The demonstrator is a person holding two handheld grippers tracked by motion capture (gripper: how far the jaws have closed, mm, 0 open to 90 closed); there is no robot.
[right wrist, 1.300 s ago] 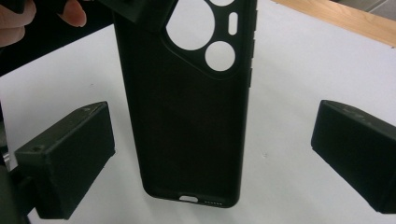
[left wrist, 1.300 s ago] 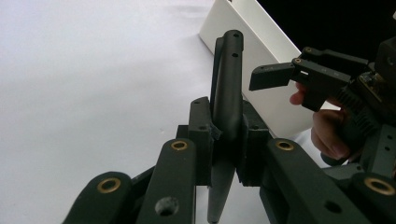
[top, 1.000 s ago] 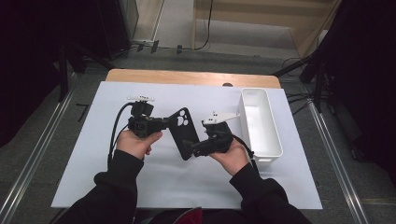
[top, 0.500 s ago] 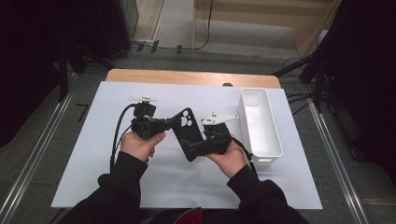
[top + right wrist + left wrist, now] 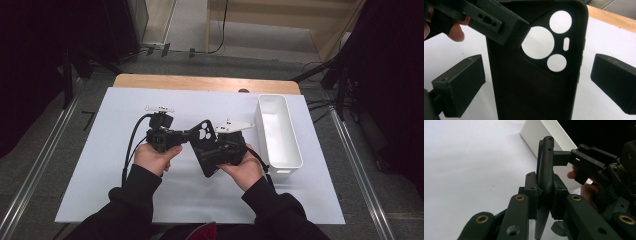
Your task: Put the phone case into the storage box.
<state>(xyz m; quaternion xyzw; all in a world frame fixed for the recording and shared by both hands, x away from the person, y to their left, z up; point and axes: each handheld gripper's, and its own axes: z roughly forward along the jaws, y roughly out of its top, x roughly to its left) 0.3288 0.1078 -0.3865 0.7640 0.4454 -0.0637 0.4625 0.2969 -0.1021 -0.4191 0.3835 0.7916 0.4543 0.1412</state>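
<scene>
A black phone case (image 5: 206,146) with round camera cut-outs hangs above the white mat between the two hands. My left gripper (image 5: 192,135) comes in from the left and is shut on the case's edge; in the left gripper view its pads (image 5: 531,187) clamp the thin case (image 5: 545,167) from both sides. My right gripper (image 5: 212,156) stands open around the case's lower part. In the right gripper view the case (image 5: 534,82) stands between the two pads (image 5: 459,85), with a gap on each side. A left gripper finger (image 5: 491,22) crosses the case's top.
A long white bin (image 5: 280,135) lies empty just right of the hands, and its wall (image 5: 541,135) shows behind the case. The white mat (image 5: 100,175) covers the wooden table (image 5: 200,82). Metal rails run along both sides on the floor.
The left gripper and the case have shifted slightly to the right and toward the person. The right hand has stayed in place.
</scene>
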